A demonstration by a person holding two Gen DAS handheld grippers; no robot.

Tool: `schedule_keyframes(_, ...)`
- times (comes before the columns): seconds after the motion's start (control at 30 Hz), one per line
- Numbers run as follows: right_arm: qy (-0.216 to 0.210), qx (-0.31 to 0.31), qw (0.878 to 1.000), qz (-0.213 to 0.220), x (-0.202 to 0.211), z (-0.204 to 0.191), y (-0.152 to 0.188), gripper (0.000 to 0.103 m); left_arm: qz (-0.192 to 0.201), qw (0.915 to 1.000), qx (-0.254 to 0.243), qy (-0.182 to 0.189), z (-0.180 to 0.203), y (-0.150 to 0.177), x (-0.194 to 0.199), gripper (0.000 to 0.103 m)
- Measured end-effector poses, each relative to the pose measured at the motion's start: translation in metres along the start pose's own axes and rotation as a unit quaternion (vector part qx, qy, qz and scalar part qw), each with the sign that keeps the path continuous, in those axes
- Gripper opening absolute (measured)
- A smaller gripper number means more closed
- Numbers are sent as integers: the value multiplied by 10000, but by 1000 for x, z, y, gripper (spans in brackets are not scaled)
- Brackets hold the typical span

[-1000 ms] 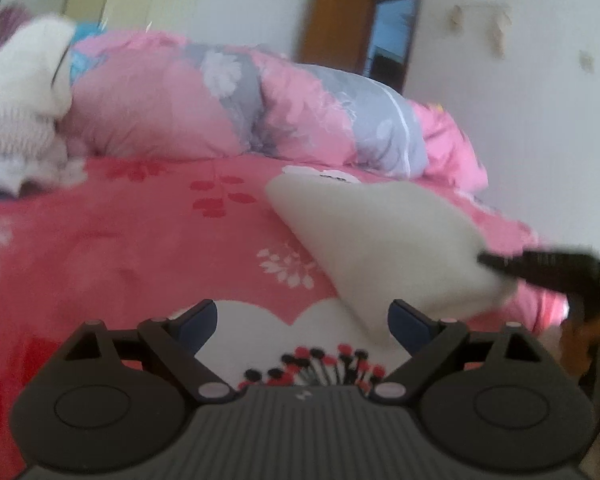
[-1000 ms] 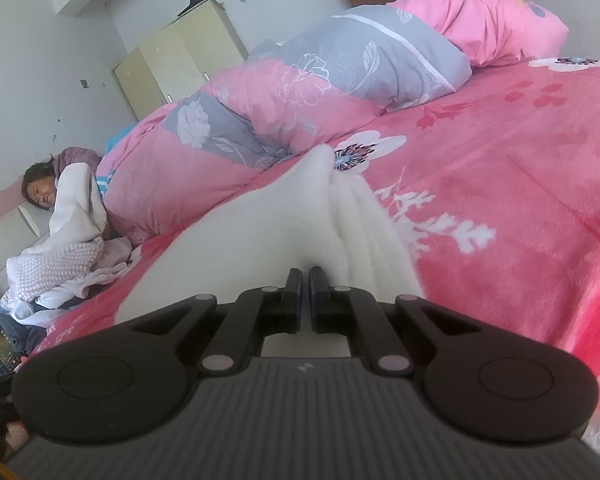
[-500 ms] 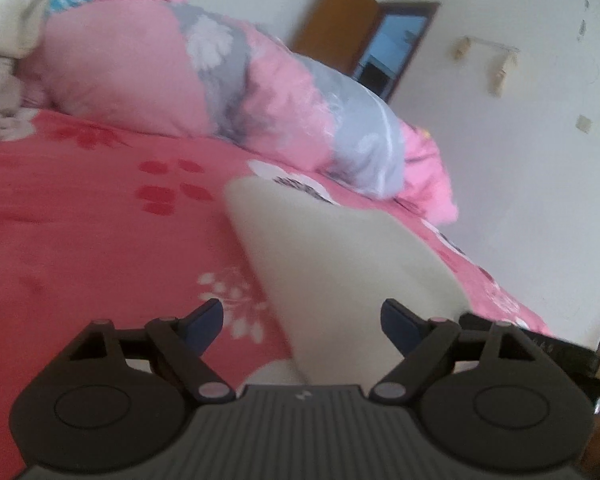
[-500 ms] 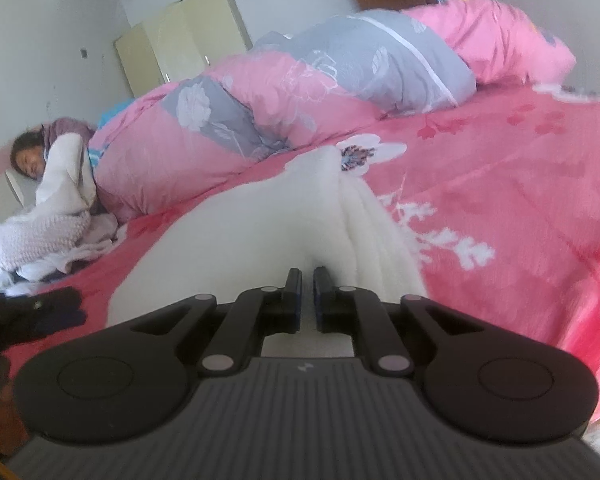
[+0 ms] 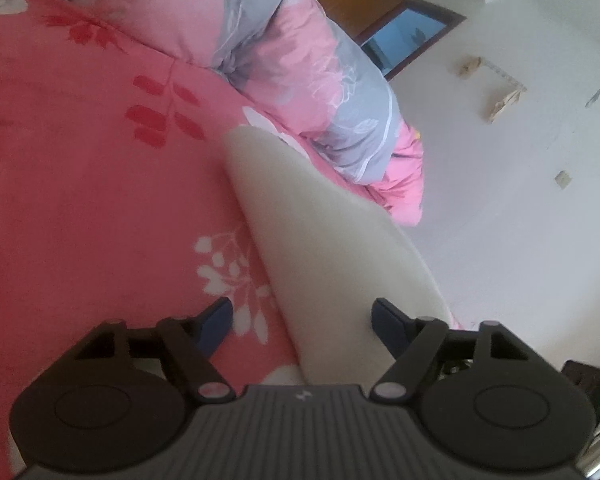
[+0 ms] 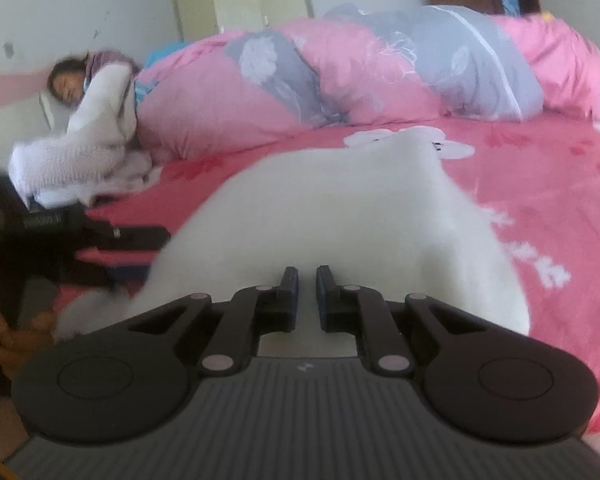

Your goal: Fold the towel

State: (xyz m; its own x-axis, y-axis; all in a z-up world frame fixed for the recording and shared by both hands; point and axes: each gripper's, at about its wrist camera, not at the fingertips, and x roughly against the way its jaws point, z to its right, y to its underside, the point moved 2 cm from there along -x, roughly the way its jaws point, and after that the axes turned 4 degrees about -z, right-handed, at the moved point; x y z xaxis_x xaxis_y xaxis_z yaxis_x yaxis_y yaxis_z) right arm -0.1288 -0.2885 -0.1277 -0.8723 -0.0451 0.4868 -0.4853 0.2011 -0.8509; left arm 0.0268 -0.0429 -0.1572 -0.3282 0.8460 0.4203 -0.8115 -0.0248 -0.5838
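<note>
Folding starts from two good corner holds, and only one looks to be in place so far. The white towel [image 6: 352, 216] lies part lifted over the pink bedspread [image 5: 84, 200], its near end raised toward the cameras and its far end resting on the spread near the rolled quilt [image 6: 340, 68]. The right gripper [image 6: 307, 296] has its fingers narrow, almost together, with towel cloth bunched right at them; a thin gap shows between the pads, so the pinch seems light and I cannot tell how much cloth it has. The left gripper [image 5: 302, 320] has wide jaws that are closing, with the towel's near edge lying between them but neither blue pad [image 5: 216, 320] pressing on it yet. To do this step well, the left fingers should reach a little deeper, so they close on the corner itself and not just the thin hem, and should take the same edge that the right side holds. Both holds want to sit at matching height, so the cloth hangs flat without a twist. The soft pile will likely slip from a shallow pinch, so a firm close before any lift is wise. A person [image 6: 92, 92] lies at the far side of the bed, well apart from the towel.
</note>
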Motion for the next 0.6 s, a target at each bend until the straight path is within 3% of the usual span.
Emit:
schedule_keyframes(0.13,-254,439,9984,266,11,-25,-11,11,18,9999,-76,103,0,2,0,75)
schedule_keyframes(0.4,-140,734,9971,-130,-13,-35,-1,11,-225,9983,-437,309,20,8,-6,76)
schedule_keyframes(0.6,567,778,9944,441,-2,-17,-31,11,-525,9934,-1015,35,42,13,-22,76)
